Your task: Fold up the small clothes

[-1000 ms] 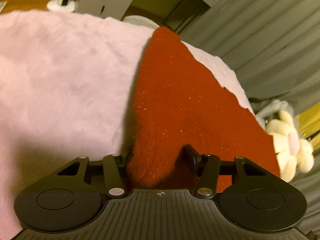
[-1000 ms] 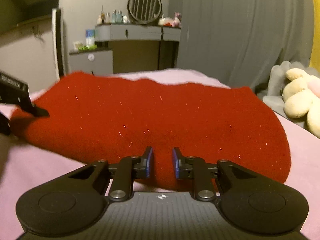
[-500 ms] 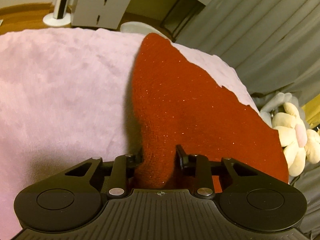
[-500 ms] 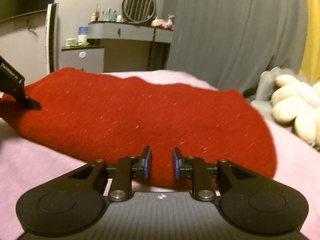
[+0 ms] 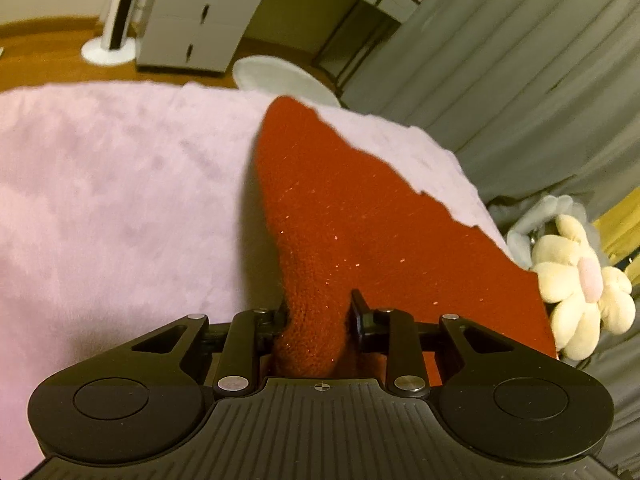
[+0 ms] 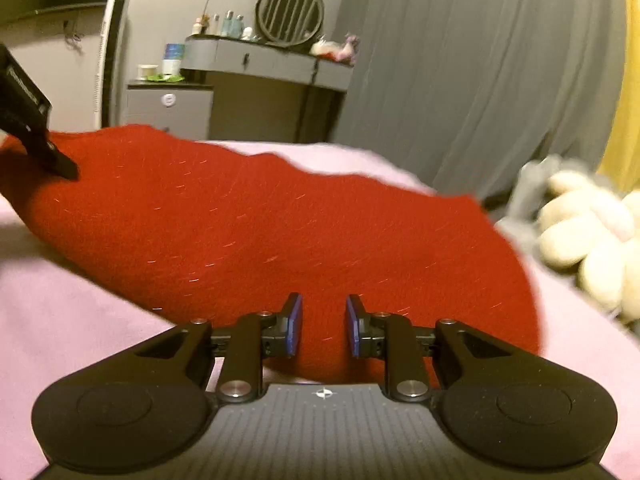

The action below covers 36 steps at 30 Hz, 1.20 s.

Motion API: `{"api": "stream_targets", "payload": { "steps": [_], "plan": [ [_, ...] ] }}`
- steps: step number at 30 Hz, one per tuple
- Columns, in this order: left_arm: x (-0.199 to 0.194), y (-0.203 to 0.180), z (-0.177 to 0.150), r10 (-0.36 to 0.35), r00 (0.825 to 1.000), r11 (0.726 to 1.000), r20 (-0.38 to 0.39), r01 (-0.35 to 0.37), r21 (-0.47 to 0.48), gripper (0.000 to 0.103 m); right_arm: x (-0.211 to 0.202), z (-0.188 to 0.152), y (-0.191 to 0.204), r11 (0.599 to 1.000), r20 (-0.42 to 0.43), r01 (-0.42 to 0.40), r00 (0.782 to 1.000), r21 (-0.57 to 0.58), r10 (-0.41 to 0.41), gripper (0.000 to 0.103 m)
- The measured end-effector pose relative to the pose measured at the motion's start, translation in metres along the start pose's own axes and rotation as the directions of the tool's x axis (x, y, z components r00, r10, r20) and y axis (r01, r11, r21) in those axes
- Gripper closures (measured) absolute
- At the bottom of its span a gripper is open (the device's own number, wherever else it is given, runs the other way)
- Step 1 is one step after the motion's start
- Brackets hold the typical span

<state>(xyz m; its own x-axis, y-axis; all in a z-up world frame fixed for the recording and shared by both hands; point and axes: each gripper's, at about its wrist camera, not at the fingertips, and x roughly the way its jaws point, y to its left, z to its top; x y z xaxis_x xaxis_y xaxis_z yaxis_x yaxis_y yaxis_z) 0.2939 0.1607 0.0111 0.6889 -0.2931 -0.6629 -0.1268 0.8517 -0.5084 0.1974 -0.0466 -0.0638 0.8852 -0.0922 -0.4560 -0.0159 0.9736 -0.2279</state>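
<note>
A red knit garment (image 5: 360,220) lies spread on a pink fleece blanket (image 5: 100,200). My left gripper (image 5: 318,308) has one corner of it bunched between its fingers; the jaws are closing on the cloth and pinch it into a raised ridge. In the right wrist view the same garment (image 6: 280,232) stretches across the bed, lifted at its left end, where the left gripper (image 6: 44,148) shows at the frame edge. My right gripper (image 6: 322,312) has the near edge of the garment between its blue pads, which press on it.
A cream plush toy (image 5: 576,280) (image 6: 592,240) sits off the bed's right side by grey curtains (image 6: 460,80). Beyond the bed stand a grey dresser (image 6: 260,68), a white round stool (image 5: 280,80) and a fan base (image 5: 108,50) on the wooden floor.
The left jaws have narrowed onto the garment's corner and the left gripper has risen, pulling that corner up off the blanket. The right gripper has kept its grip and place, rolling slightly.
</note>
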Motion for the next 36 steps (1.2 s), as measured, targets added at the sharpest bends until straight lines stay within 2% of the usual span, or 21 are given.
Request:
{"api": "stream_targets", "payload": {
  "steps": [6,11,15,18,20,22,23,25,26,27,28,30,32,34,36],
  "plan": [
    [-0.013,-0.055,0.004,-0.013,0.997,0.985,0.08,-0.001,0.172,0.075,-0.002,-0.001,-0.034,0.989,-0.016,0.127,0.992,0.077,-0.126,0.081],
    [-0.008,-0.122,-0.003,-0.101,0.989,0.937,0.108,0.058,0.345,0.075,0.002,-0.007,-0.061,0.968,-0.048,0.208,0.978,0.142,-0.203,0.081],
    [0.014,-0.177,-0.027,-0.179,0.982,0.878,0.066,0.129,0.461,0.075,0.0,-0.013,-0.079,0.942,-0.054,0.282,0.959,0.184,-0.277,0.081],
    [0.043,-0.209,-0.051,-0.218,0.976,0.832,-0.012,0.192,0.521,0.074,0.002,-0.017,-0.093,0.922,-0.065,0.308,0.951,0.233,-0.301,0.081],
    [0.067,-0.219,-0.066,-0.209,0.976,0.819,-0.063,0.21,0.534,0.072,0.004,-0.02,-0.102,0.912,-0.071,0.325,0.946,0.25,-0.318,0.08],
    [0.093,-0.218,-0.079,-0.173,0.977,0.838,-0.125,0.212,0.503,0.066,0.005,-0.024,-0.109,0.904,-0.081,0.328,0.945,0.274,-0.318,0.08],
    [0.102,-0.214,-0.083,-0.176,0.976,0.843,-0.129,0.218,0.492,0.063,0.006,-0.025,-0.111,0.9,-0.086,0.328,0.945,0.286,-0.317,0.08],
    [0.103,-0.21,-0.09,-0.225,0.969,0.822,-0.1,0.244,0.514,0.055,0.009,-0.026,-0.115,0.898,-0.092,0.32,0.947,0.302,-0.306,0.08],
    [0.099,-0.207,-0.091,-0.251,0.962,0.814,-0.109,0.271,0.513,0.041,0.009,-0.027,-0.115,0.898,-0.093,0.318,0.948,0.305,-0.304,0.079],
    [0.092,-0.204,-0.09,-0.288,0.95,0.808,-0.125,0.311,0.5,0.032,0.01,-0.027,-0.115,0.899,-0.091,0.316,0.949,0.305,-0.302,0.079],
    [0.084,-0.201,-0.09,-0.307,0.943,0.814,-0.127,0.329,0.479,0.03,0.01,-0.025,-0.115,0.899,-0.088,0.313,0.95,0.305,-0.301,0.079],
    [0.065,-0.19,-0.087,-0.34,0.933,0.837,-0.119,0.358,0.413,0.029,0.011,-0.024,-0.114,0.9,-0.083,0.306,0.952,0.311,-0.295,0.078],
    [0.043,-0.174,-0.083,-0.354,0.931,0.857,-0.086,0.36,0.368,0.029,0.01,-0.023,-0.115,0.899,-0.081,0.291,0.957,0.327,-0.28,0.078],
    [0.022,-0.154,-0.083,-0.337,0.941,0.888,-0.025,0.327,0.323,0.027,0.007,-0.02,-0.113,0.903,-0.068,0.271,0.962,0.333,-0.264,0.078],
    [0.008,-0.138,-0.084,-0.273,0.961,0.924,0.037,0.251,0.29,0.025,0.002,-0.014,-0.11,0.911,-0.049,0.254,0.967,0.325,-0.251,0.077]
  ]
}}
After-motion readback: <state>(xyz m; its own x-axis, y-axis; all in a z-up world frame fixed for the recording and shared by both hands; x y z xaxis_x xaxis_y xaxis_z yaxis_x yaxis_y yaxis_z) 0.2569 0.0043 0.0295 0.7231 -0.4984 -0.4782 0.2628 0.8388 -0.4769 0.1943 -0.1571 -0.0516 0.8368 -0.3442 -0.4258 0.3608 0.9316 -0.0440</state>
